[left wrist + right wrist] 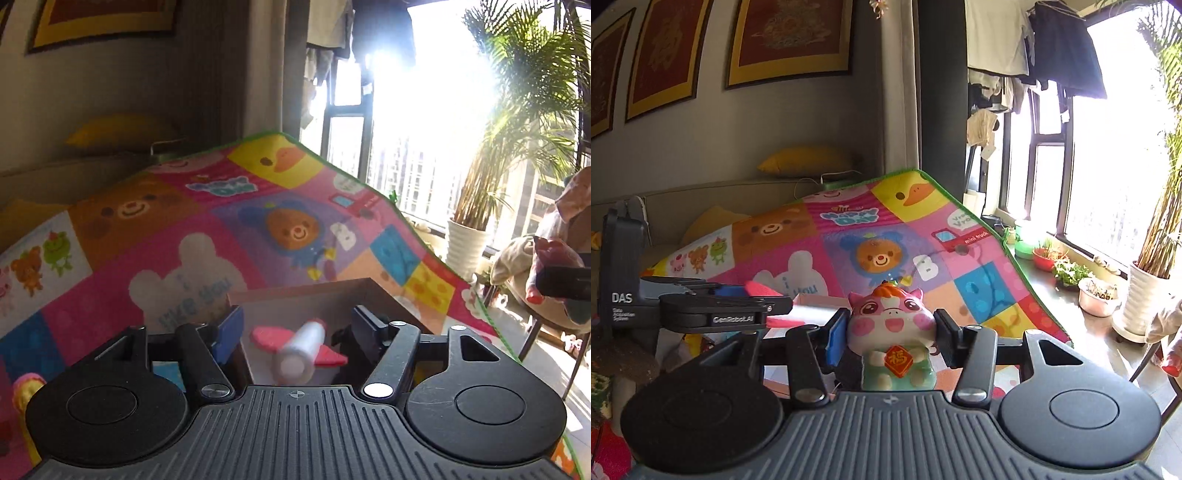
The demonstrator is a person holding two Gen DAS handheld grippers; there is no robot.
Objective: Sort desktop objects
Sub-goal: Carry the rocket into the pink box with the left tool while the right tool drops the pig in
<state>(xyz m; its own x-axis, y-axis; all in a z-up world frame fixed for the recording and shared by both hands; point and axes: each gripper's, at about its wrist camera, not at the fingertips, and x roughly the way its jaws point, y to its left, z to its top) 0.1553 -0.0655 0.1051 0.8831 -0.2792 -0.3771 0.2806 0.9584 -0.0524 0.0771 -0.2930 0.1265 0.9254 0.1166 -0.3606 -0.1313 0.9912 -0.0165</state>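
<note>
Left wrist view: my left gripper (295, 332) is spread, its fingers clear of the toy plane (299, 349), which is blurred above the open box (306, 295) on the counter (110, 251), where I judge it belongs

Right wrist view: my right gripper (891, 334) pinches the pig figurine (892, 332) by its cheeks, upright, probably ready for sorting next

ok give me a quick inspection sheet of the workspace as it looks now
surface: cartoon play mat covering the table
job's things: white-and-pink toy plane blurred, over the open cardboard box; pink pig toy
clutter: nothing seen
grippers: left gripper open, fingers clear of the plane; right gripper shut on the pig toy
cables: white cable on the sofa behind
surroundings: framed pictures, hanging laundry, potted palm, bright window
</note>
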